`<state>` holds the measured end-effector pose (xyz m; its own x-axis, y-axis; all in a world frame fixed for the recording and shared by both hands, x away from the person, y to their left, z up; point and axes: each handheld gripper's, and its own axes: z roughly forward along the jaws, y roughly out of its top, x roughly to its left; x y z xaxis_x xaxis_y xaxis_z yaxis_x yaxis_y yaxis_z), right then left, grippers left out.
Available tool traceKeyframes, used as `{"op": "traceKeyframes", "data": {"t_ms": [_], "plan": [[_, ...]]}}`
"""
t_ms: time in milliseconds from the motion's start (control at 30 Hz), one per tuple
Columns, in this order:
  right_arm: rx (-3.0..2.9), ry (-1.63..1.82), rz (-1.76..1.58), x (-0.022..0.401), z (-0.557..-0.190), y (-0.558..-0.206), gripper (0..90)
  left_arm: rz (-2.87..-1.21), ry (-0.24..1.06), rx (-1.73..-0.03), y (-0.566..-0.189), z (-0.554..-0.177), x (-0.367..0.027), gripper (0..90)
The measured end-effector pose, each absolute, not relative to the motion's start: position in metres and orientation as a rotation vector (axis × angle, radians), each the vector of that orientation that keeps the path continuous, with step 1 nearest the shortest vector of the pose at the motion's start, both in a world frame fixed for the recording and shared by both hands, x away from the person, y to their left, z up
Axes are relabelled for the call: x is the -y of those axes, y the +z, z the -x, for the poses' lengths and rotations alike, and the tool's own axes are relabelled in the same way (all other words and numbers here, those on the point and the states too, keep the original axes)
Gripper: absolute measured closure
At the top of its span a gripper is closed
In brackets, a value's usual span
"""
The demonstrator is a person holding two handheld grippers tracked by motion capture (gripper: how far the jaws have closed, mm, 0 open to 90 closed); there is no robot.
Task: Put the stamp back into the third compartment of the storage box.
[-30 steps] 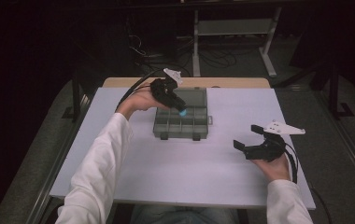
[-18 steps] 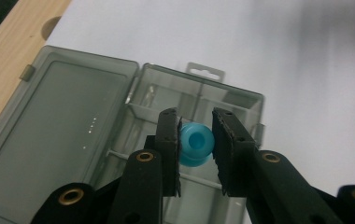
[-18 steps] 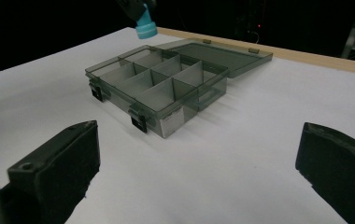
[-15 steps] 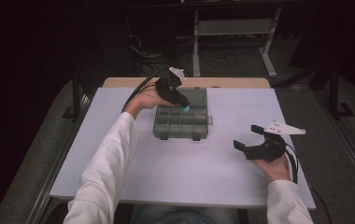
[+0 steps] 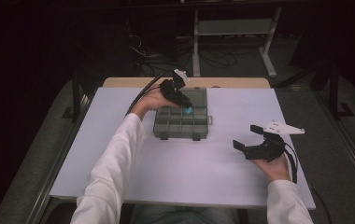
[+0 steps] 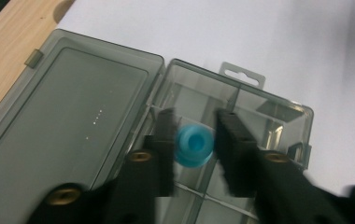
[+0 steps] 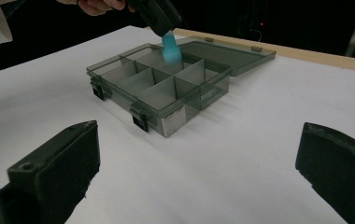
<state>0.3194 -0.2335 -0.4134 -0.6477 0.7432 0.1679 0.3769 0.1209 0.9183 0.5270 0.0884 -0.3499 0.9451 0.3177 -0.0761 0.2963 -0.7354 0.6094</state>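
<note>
A small blue piece (image 6: 193, 145) is being gripped between the left gripper's (image 6: 193, 140) jaws above the open compartment box (image 5: 181, 124). The right gripper (image 5: 250, 140) is being held wide open, empty.

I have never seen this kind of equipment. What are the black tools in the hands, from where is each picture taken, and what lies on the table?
A person sits at a white table and holds a hand-operated two-jaw gripper in each hand. One camera looks down from above. Two more cameras ride on the grippers and look along their black jaws.

On the table lies a grey plastic compartment box, its lid folded open and flat.

The left gripper is above the box, with a small blue plastic piece between its jaws; whether both jaws press it I cannot tell. The right gripper rests open near the table's right side and holds nothing.
</note>
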Motion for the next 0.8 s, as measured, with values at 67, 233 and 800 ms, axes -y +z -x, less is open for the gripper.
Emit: {"op": "traceKeyframes", "data": {"t_ms": [67,233,800], "plan": [[-2.075,1.534,-1.088,0.234,-0.32,-0.414,0.0,-2.419,0.033,-0.435,-0.348,-0.526,-0.09,50.6],[-2.071,1.538,-1.094,0.234,-0.319,-0.414,0.0,-2.398,0.011,-0.427,-0.342,-0.522,-0.093,28.3],[-2.076,1.53,-1.096,0.233,-0.319,-0.414,0.0,-2.384,0.092,-0.406,-0.339,-0.502,-0.109,0.0]]}}
